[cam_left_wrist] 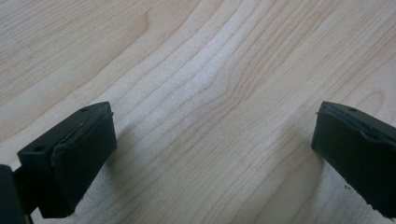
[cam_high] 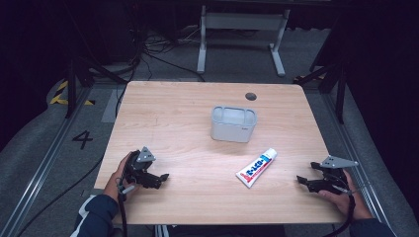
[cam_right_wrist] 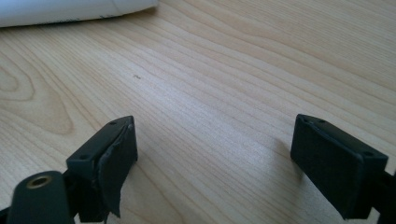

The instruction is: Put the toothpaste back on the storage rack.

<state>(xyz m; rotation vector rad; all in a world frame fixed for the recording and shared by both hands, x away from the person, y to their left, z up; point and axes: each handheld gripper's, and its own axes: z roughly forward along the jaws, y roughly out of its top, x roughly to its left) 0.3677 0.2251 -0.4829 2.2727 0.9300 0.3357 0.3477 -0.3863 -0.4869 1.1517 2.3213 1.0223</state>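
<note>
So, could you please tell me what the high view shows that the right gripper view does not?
The high view alone takes in the grey container at the table's middle, the printed face and cap of the toothpaste tube, the left gripper and both hands. The right gripper view alone gives a close look between the right gripper's open jaws, with nothing held. Both share the wooden table and the white tube.

My left hand-held gripper (cam_high: 148, 177) and right hand-held gripper (cam_high: 321, 181) are black, each topped by a grey three-cornered plate, trailing a black cable, with square dark-padded jaws bearing small screw holes, and I wear dark blue sleeves (cam_high: 96, 215) with pale stripes.
</note>
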